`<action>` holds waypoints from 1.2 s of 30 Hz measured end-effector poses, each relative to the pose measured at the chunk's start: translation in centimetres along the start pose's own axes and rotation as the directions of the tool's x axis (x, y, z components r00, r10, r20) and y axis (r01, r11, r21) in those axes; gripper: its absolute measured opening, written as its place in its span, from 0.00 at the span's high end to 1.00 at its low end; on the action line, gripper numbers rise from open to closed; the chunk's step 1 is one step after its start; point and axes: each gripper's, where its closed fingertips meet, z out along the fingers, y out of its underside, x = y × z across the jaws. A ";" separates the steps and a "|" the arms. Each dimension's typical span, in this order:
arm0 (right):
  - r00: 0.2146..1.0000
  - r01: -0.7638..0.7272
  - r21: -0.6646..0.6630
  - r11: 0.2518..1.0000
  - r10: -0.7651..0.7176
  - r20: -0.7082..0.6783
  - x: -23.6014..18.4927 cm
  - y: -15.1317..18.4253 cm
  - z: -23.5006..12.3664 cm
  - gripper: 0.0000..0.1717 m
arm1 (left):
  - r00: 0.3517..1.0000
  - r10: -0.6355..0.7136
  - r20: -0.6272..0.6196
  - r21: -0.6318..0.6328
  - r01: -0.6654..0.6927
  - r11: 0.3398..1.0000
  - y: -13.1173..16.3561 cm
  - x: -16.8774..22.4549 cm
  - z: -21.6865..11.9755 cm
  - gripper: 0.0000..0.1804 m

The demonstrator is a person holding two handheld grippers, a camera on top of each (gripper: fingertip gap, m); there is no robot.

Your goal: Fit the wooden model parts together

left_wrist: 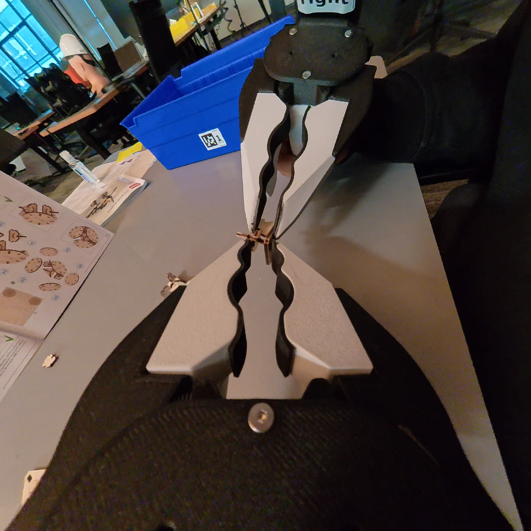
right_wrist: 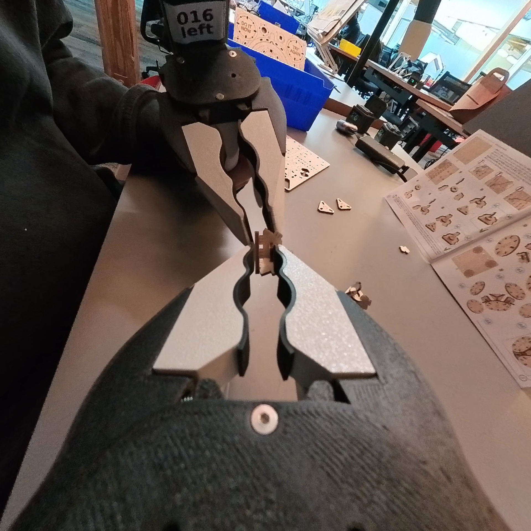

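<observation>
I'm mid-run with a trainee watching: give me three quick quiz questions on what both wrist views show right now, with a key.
1. True or false: the left hand-held gripper and the right hand-held gripper meet tip to tip at one small wooden assembly.
2. Which colour is the bin behind the grippers? A red, B blue, C green.
3. Fill in: the two loose triangular wooden pieces lie on the ____.

Key: 1 true, both close on the same wooden assembly. 2 B. 3 table, between the cut-out wooden sheet and the open instruction sheet.
</observation>
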 end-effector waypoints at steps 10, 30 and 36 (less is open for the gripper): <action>0.999 0.038 -0.039 0.999 -0.039 -0.020 0.1 0.6 0.2 0.94 | 0.998 0.032 0.052 0.008 -0.032 0.999 -0.2 -0.6 0.0 0.87; 1.000 0.022 -0.120 0.993 -0.025 -0.019 0.2 2.2 0.7 0.94 | 0.998 -0.060 0.000 -0.084 0.060 0.995 1.4 -0.2 0.8 0.92; 1.000 0.016 -0.146 0.989 -0.018 -0.011 0.1 2.7 0.9 0.95 | 0.999 -0.052 -0.004 -0.123 0.051 0.991 2.0 -0.1 1.0 0.92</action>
